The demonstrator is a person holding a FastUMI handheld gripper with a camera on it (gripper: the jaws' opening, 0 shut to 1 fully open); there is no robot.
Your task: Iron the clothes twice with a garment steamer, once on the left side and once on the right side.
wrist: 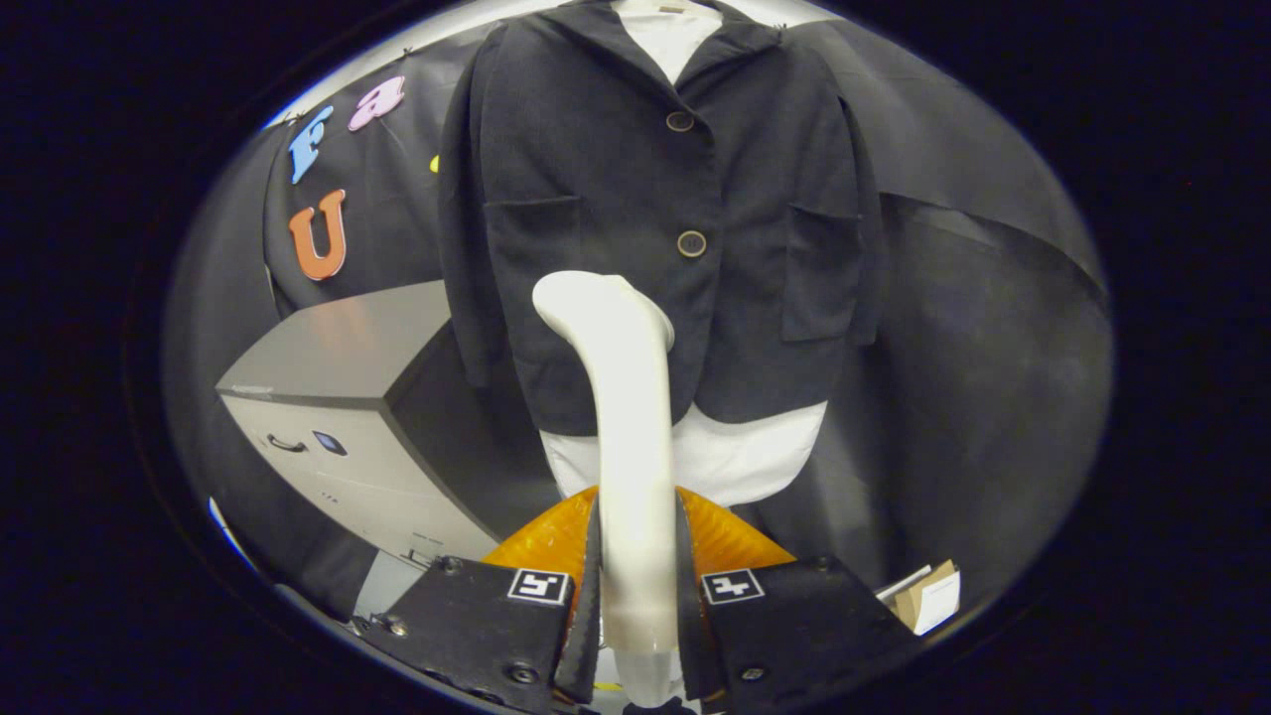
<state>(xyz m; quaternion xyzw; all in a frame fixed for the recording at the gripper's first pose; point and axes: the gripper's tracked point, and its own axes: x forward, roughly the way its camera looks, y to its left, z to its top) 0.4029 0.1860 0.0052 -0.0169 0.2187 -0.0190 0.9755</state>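
A dark buttoned jacket (pixel 655 218) hangs over a white shirt (pixel 735 457) straight ahead of me. My gripper (pixel 637 586) is shut on the handle of a white garment steamer (pixel 626 437), both fingers pressing its sides. The steamer rises from between the fingers and curves forward. Its head (pixel 596 298) sits at the jacket's lower left panel, just below the left pocket, left of the lower button (pixel 692 243). Whether the head touches the cloth I cannot tell.
A grey cabinet (pixel 338 397) with a drawer handle stands to the left of the jacket, close to its left sleeve. An orange translucent part (pixel 735 541) lies behind the fingers. Small cardboard and paper pieces (pixel 928 596) sit low on the right.
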